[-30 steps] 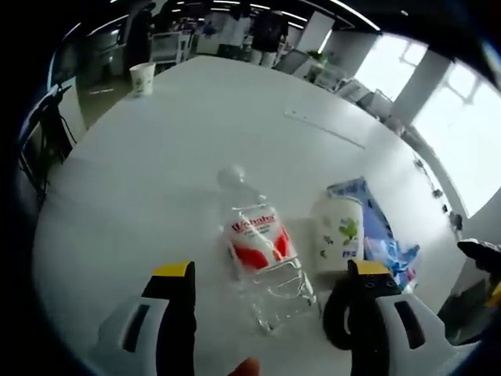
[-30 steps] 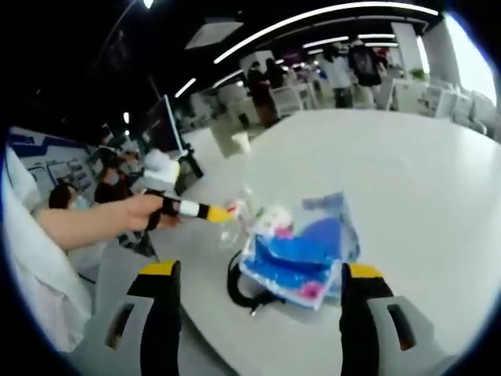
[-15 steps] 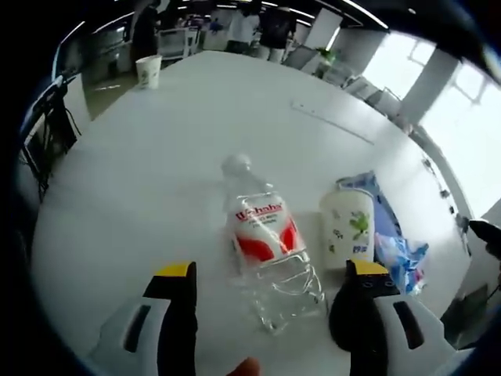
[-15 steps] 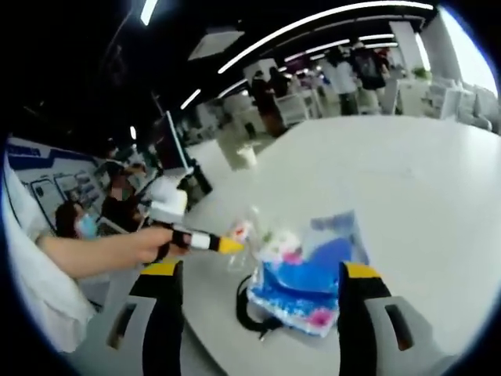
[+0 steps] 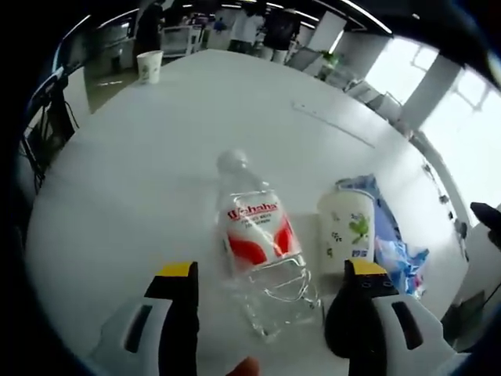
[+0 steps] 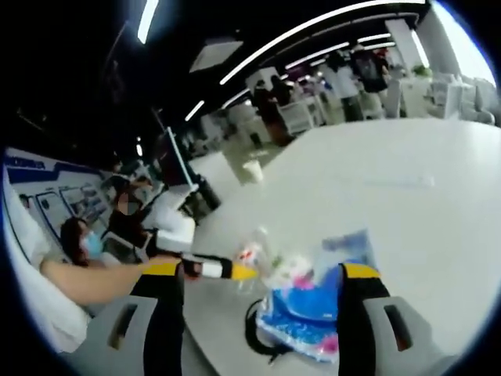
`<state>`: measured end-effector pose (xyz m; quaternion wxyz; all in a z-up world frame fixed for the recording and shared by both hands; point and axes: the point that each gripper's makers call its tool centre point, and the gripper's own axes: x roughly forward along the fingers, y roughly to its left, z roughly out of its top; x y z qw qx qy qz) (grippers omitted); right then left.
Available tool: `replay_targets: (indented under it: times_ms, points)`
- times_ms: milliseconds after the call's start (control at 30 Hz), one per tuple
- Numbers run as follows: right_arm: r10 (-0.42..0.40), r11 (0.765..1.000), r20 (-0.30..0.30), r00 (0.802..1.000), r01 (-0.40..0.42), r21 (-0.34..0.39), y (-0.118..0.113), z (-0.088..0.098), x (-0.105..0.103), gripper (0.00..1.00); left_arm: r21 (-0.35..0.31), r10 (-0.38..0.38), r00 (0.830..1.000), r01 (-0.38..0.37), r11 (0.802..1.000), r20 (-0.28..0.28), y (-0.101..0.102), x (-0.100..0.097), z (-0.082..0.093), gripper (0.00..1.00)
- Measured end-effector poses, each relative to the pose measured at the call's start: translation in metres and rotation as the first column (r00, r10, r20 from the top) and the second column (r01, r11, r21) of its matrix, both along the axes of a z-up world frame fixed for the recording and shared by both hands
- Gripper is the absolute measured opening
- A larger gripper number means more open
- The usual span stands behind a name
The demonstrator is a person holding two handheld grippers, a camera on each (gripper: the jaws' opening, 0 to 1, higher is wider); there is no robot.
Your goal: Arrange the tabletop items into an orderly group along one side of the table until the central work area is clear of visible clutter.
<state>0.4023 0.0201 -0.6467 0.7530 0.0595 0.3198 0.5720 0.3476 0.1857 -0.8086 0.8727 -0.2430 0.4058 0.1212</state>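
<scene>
Two grippers: both have fingers spread wide, holding nothing.
Left gripper (image 5: 270, 274): the water bottle (image 5: 258, 247) lies between its fingers on the white tabletop (image 5: 156, 157).
White cup (image 5: 345, 229): just right of the bottle.
Blue bag (image 5: 391, 243): right of that cup.
Paper cup (image 5: 149, 66): far from the bottle, by the tabletop edge.
Right gripper (image 6: 254, 274): up over the blue bag (image 6: 309, 309).
</scene>
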Motion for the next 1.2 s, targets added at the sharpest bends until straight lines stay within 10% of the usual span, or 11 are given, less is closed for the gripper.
replay_targets:
  times_ms: [1200]
  points:
    - [0.001,0.999,-0.074,0.997,0.002,0.05,0.101,0.003,0.017,0.69,-0.028,0.04,0.998,-0.039,0.999,0.038,0.001,0.003,-0.009,0.62]
